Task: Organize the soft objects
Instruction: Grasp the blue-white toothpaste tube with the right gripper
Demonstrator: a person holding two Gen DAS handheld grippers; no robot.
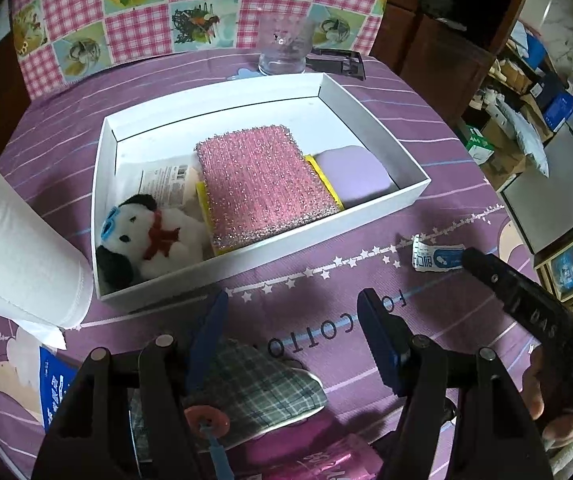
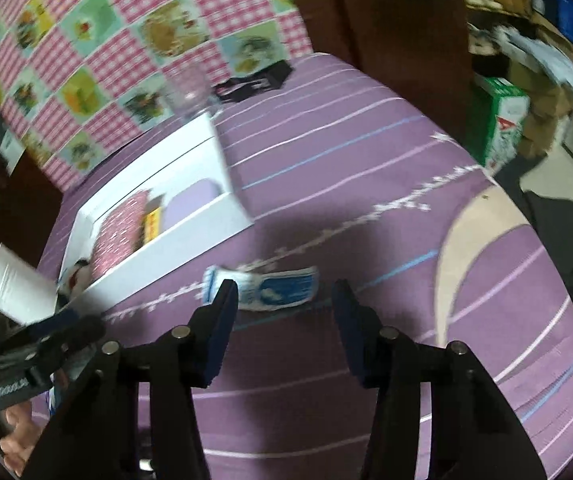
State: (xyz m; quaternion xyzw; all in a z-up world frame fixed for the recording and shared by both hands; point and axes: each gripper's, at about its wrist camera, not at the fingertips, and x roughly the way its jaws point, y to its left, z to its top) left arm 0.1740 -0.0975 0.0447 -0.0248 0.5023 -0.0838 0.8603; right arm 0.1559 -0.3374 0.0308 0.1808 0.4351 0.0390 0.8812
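Two jaws of your right gripper (image 2: 282,300) were spread, unclosed, over the small blue-white wipe sachet (image 2: 264,286) on the bench beside the white cardboard box (image 2: 190,248); next, pinch it. Left gripper (image 1: 290,328) gaped empty.

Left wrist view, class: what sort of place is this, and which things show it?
Probably a lived-in home: a table under a purple printed cloth, a glass on it, and cluttered shelves of boxes behind.

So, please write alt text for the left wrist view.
An open left gripper hovers over a plaid cloth on a purple tablecloth. Beyond it, a white box holds a plush dog, a pink scrubber and a lilac pad.
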